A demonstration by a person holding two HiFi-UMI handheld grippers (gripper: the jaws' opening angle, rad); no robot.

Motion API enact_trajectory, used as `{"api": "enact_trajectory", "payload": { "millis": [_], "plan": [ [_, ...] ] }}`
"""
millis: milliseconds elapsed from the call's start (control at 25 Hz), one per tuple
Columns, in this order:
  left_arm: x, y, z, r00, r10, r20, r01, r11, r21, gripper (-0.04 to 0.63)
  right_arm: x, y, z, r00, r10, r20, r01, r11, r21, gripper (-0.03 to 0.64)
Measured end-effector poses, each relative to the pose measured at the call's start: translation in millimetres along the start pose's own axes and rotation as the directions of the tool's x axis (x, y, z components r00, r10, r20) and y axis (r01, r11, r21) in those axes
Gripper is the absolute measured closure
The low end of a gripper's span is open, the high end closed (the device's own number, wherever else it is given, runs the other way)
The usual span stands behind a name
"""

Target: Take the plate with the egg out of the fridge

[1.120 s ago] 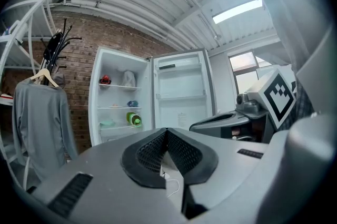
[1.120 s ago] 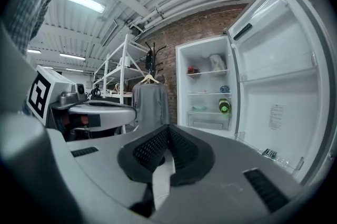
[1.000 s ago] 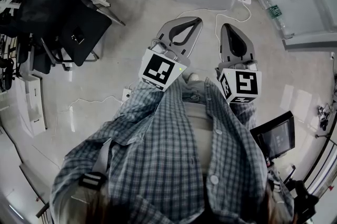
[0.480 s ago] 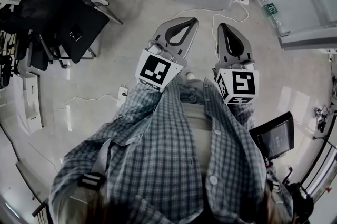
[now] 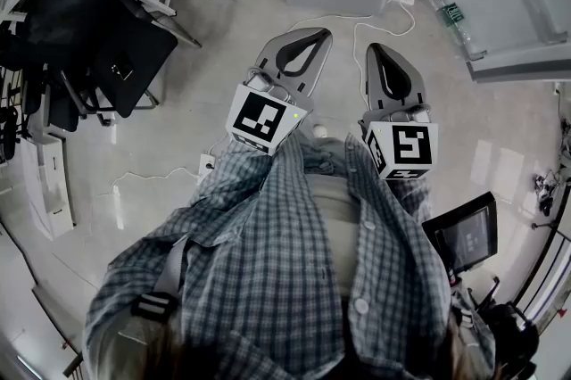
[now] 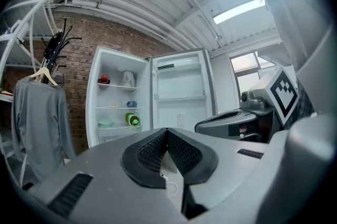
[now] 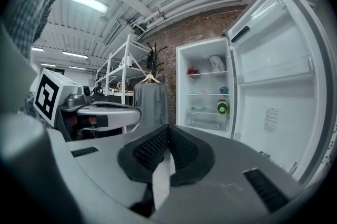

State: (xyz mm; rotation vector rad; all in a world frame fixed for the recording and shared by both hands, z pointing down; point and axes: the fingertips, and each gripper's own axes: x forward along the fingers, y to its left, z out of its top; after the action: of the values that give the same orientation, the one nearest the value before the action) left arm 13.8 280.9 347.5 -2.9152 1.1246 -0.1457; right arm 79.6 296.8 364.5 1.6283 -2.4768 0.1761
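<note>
Well, left tongs (image 6: 167, 132) and right tongs (image 7: 168, 128) are both pinched closed, empty; the plate (image 6: 105, 123) sits low in the open fridge (image 6: 117, 95), well ahead, neither tongs clearly nearer.

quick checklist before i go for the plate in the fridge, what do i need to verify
1. Fridge door open: ok, swung wide.
2. Plate with the egg spotted: cannot tell; what sits on the shelves is too small to identify.
3. Left gripper free: ok, jaws shut with nothing between them.
4. Right gripper free: ok, jaws shut and empty.
5. Jaws opened for a grasp: not ok, both are shut.
6. Path clear: not ok, a white cable lies across the floor ahead.
</note>
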Motion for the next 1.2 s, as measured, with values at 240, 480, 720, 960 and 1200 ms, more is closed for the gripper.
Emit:
{"api": "enact_trajectory", "payload": {
  "millis": [240,480,720,960,1200],
  "plan": [
    [17,25,-2,1.000,-0.011,0.005,0.011,1.000,-0.010,0.589,26,-7,3,1.000,-0.011,-0.003,0.011,1.000,-0.005,0.611],
    [35,64,1,1.000,-0.022,0.017,0.022,0.999,-0.023,0.589,69,-14,17,1.000,-0.026,0.008,0.026,0.999,-0.020,0.611],
    [47,105,1,1.000,-0.015,0.028,0.015,0.999,-0.031,0.589,111,-16,30,0.999,-0.038,0.017,0.038,0.999,-0.021,0.611],
    [55,141,0,0.999,-0.020,0.035,0.021,0.999,-0.042,0.589,149,-18,39,0.999,-0.047,0.011,0.047,0.999,-0.026,0.611],
    [63,169,-6,0.999,-0.026,0.041,0.029,0.998,-0.061,0.589,183,-18,44,0.999,-0.054,0.003,0.054,0.998,-0.029,0.611]
  ]
}}
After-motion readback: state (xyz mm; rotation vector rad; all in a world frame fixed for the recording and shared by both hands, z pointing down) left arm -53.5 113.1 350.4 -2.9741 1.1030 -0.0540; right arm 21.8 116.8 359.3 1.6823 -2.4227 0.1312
